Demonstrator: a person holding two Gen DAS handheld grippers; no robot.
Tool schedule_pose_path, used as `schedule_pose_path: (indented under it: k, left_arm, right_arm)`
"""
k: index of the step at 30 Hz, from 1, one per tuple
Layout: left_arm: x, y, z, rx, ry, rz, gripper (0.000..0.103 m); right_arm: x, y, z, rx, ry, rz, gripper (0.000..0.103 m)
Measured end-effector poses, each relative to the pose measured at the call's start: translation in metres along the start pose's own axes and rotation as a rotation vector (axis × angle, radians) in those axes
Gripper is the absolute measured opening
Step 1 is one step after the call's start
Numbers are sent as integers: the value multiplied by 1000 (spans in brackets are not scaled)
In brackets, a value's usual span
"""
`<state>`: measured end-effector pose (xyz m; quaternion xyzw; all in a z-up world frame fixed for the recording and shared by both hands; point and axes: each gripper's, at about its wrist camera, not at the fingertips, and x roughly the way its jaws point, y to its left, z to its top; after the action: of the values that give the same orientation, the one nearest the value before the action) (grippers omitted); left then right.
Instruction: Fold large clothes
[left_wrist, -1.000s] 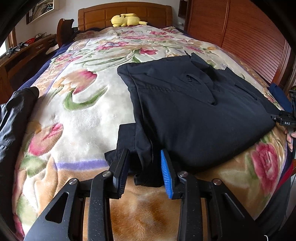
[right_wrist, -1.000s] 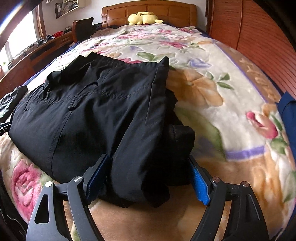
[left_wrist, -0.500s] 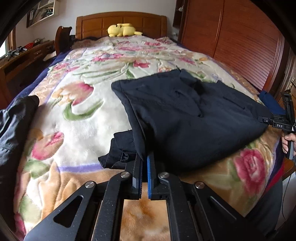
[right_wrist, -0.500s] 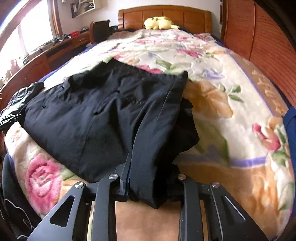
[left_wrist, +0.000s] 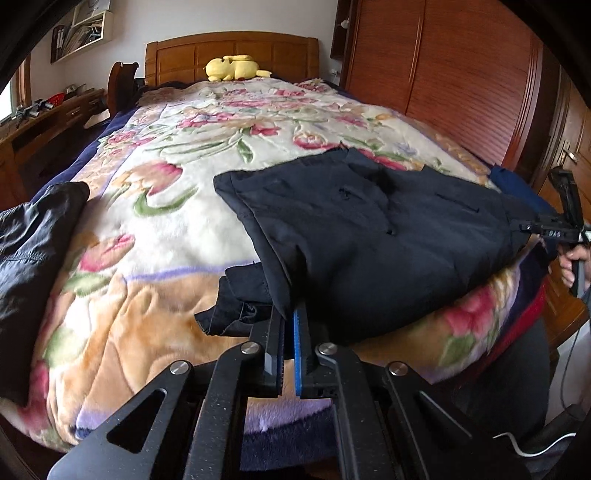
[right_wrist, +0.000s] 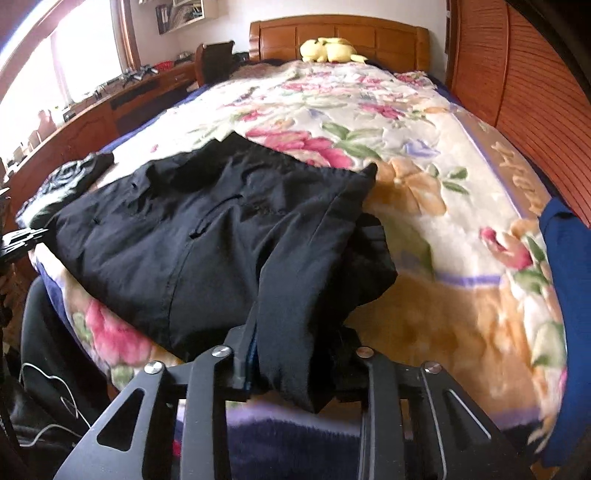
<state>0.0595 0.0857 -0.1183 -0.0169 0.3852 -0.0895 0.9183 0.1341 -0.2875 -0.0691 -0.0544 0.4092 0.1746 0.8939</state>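
my left gripper (left_wrist: 289, 325) and right gripper (right_wrist: 295, 354) each pinch a near corner of the black trousers (right_wrist: 207, 251) on the floral blanket (left_wrist: 177, 221) of the bed, the right's jaws having just eased; a yellow plush toy (left_wrist: 232, 68) lies by the wooden headboard (left_wrist: 258, 51), a wardrobe (left_wrist: 461, 74) alongside.

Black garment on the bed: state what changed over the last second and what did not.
Both grippers, open a second ago, closed on the black garment's near edge: the left gripper on thin fabric, the right gripper on a thick bunch, lifting it slightly. The floral blanket and yellow plush toy stayed put.
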Motion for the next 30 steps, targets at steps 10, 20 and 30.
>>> schedule_pose_path:
  k: [10, 20, 30]
  left_arm:
    - [6, 11, 3, -51, 23, -9, 9]
    - [-11, 21, 11, -44, -27, 29, 27]
    - [-6, 28, 22, -42, -43, 33, 32]
  right_arm:
    - [-17, 22, 37, -77, -33, -141, 56]
    - [-21, 53, 73, -139, -68, -278, 72]
    - [18, 101, 108, -192, -92, -81, 73]
